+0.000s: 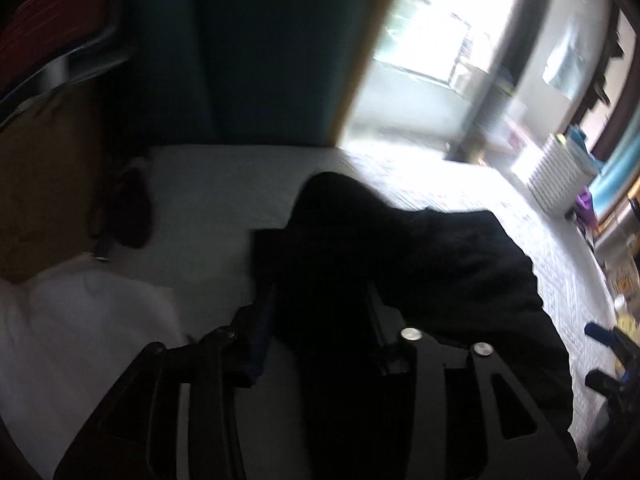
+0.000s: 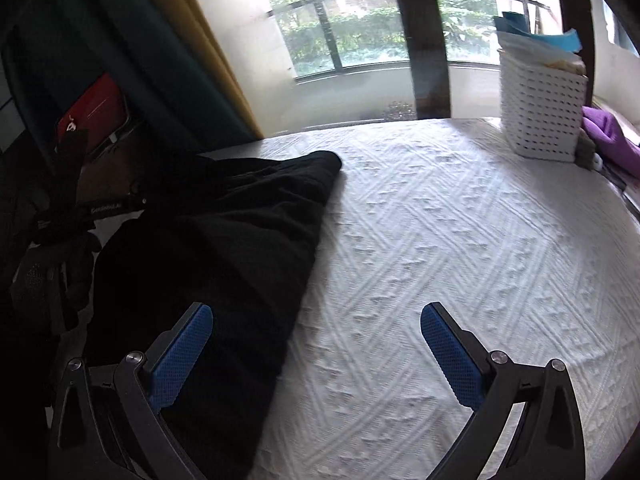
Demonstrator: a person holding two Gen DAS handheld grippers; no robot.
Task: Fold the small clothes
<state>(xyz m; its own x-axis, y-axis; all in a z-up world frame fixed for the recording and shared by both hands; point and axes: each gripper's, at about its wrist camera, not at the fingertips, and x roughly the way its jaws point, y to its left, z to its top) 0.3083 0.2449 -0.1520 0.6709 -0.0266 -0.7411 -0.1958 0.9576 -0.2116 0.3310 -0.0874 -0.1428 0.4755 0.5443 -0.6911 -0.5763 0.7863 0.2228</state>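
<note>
A black garment (image 2: 224,240) lies on the white textured bedspread (image 2: 460,240), bunched at the left side. My right gripper (image 2: 316,320) is open and empty, low over the bedspread, its left blue pad (image 2: 180,360) above the garment's near edge. In the left wrist view the same black garment (image 1: 420,264) drapes over my left gripper (image 1: 320,308), whose fingers are close together with the cloth between them; the fingertips are hidden by the fabric.
A white perforated basket (image 2: 540,112) stands at the far right of the bed, with a purple cloth (image 2: 612,136) beside it. A window with a railing (image 2: 360,28) is behind. A red case (image 2: 94,112) and dark curtain are at the left. A white cloth (image 1: 80,312) lies left.
</note>
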